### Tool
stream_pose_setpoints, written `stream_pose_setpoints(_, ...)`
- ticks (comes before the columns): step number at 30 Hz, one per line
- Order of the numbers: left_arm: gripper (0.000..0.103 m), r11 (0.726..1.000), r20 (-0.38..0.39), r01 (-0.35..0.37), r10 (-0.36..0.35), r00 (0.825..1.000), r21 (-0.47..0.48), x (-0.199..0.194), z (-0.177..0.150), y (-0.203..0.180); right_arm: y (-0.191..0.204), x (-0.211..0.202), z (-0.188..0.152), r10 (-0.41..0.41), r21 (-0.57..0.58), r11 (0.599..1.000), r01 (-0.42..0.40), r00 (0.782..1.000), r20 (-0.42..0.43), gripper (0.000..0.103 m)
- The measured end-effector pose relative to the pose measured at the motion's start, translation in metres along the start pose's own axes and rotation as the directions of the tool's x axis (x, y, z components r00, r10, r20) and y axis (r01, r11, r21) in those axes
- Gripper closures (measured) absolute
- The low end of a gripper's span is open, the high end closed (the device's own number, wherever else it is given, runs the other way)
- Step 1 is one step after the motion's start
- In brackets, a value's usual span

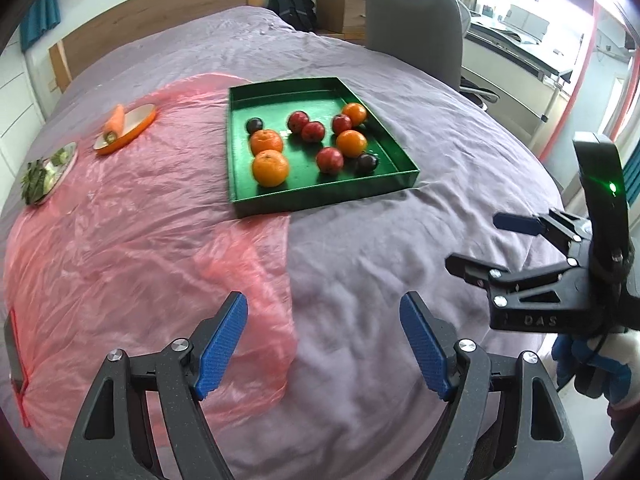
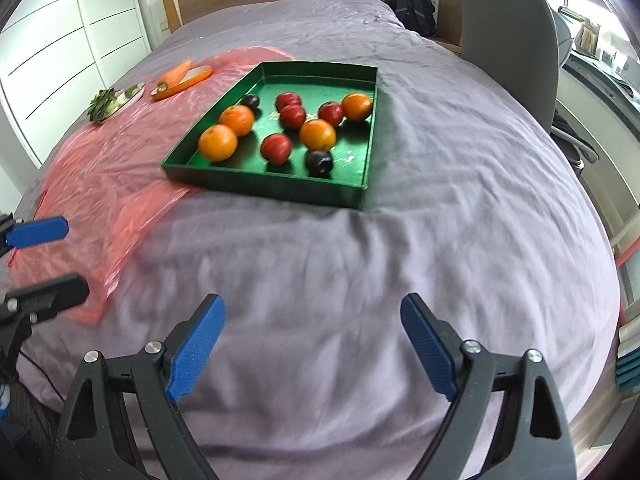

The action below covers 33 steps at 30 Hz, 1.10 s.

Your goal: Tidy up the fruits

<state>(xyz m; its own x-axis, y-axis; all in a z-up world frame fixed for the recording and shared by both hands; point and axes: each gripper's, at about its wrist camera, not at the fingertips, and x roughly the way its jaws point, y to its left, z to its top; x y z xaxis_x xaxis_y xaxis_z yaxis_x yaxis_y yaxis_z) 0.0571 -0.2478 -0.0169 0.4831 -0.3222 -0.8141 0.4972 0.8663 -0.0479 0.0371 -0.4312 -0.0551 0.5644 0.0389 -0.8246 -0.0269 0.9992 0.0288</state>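
Observation:
A green tray (image 1: 320, 200) (image 2: 260, 184) lies on the purple bedspread, well ahead of both grippers. It holds several oranges (image 1: 270, 167) (image 2: 217, 142), several red fruits (image 1: 330, 159) (image 2: 276, 148) and two dark plums (image 1: 367, 162) (image 2: 319, 162), all loose and mixed. My left gripper (image 1: 322, 308) hovers open over the bedspread by the pink sheet's edge, with nothing between its blue pads. The right gripper (image 2: 314, 308) is open and empty too, over bare purple cloth. Each shows in the other's view: right gripper (image 1: 486, 242), left gripper (image 2: 56, 260).
A pink plastic sheet (image 1: 140, 240) (image 2: 100, 184) covers the bed left of the tray. On it sit an orange dish with a carrot (image 1: 114, 120) (image 2: 176, 74) and a plate of leafy greens (image 1: 40, 178) (image 2: 106, 104). A grey chair (image 1: 412, 20) (image 2: 508, 28) stands beyond the bed's right side.

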Motion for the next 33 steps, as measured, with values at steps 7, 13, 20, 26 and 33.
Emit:
stream_pose_setpoints(7,0.029,0.997,0.042,-0.057,0.059,0.997,-0.053,-0.023,-0.014,0.018,0.027,-0.011,-0.009,0.026,-0.054,0.998,-0.025,1.0,0.004,0.0)
stream_pose_setpoints(13,0.029,0.98,0.086,-0.144,0.156,0.984,-0.134,-0.046,-0.036,0.048,0.067,-0.02,-0.012,0.073,-0.134,0.988,-0.071,0.997,0.016,0.0)
stream_pose_setpoints(20,0.029,0.939,0.082,-0.241,0.267,0.96,-0.244,-0.063,-0.071,0.097,0.125,-0.028,-0.019,0.135,-0.261,0.957,-0.13,0.991,0.003,0.0)
stream_pose_setpoints(26,0.029,0.898,0.066,-0.299,0.337,0.939,-0.324,-0.076,-0.105,0.142,0.161,-0.03,-0.02,0.192,-0.297,0.936,-0.186,0.981,-0.008,0.0)
stream_pose_setpoints(33,0.029,0.848,0.031,-0.353,0.397,0.917,-0.396,-0.081,-0.137,0.184,0.189,-0.03,-0.017,0.211,-0.331,0.922,-0.202,0.977,-0.008,0.0)
